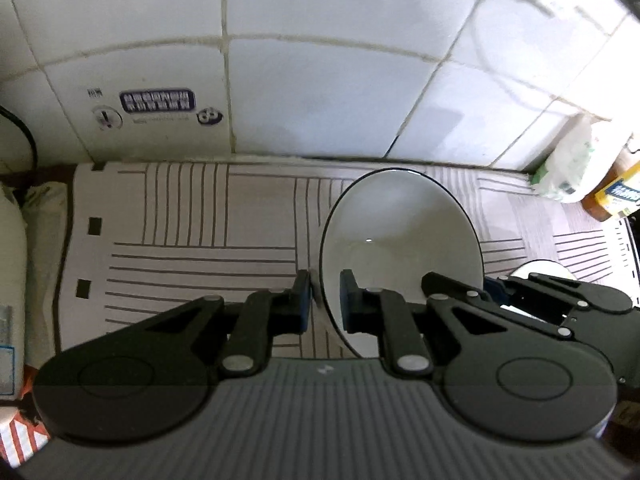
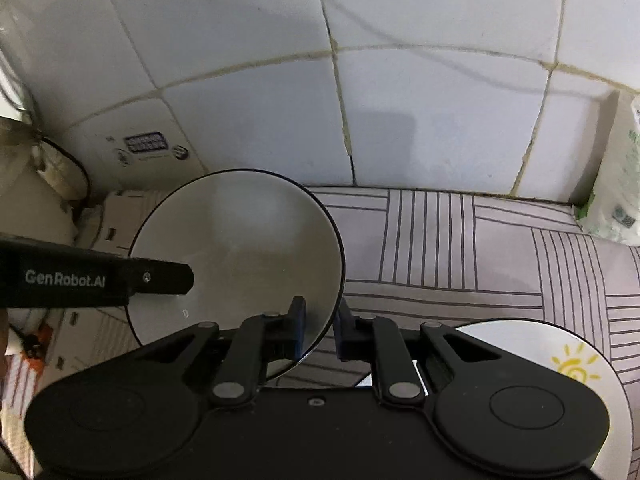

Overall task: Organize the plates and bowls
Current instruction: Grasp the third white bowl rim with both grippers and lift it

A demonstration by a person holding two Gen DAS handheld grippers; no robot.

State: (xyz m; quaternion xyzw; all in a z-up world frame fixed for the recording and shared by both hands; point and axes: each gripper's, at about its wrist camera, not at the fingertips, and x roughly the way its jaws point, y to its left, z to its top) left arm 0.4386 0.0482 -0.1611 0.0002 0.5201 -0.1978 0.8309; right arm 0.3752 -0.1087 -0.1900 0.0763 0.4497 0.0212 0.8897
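A white bowl (image 1: 400, 232) with a thin black rim is held tilted above the striped mat (image 1: 192, 220), its inside facing me. My left gripper (image 1: 325, 304) is shut on its near-left rim, one pad inside and one outside. My right gripper (image 2: 320, 332) is shut on the opposite rim of the same bowl (image 2: 236, 248). It also shows at the bowl's right edge in the left wrist view, as the right gripper (image 1: 464, 282). The left gripper's finger (image 2: 160, 278) reaches in from the left in the right wrist view. A white plate (image 2: 580, 360) with a yellow sun drawing lies under my right gripper.
A tiled wall (image 2: 420, 120) stands close behind the mat (image 2: 480, 260). A tissue pack (image 1: 568, 164) and an amber bottle (image 1: 616, 196) sit at the back right. A pale appliance (image 1: 12, 240) and a black cable (image 2: 80, 176) are on the left.
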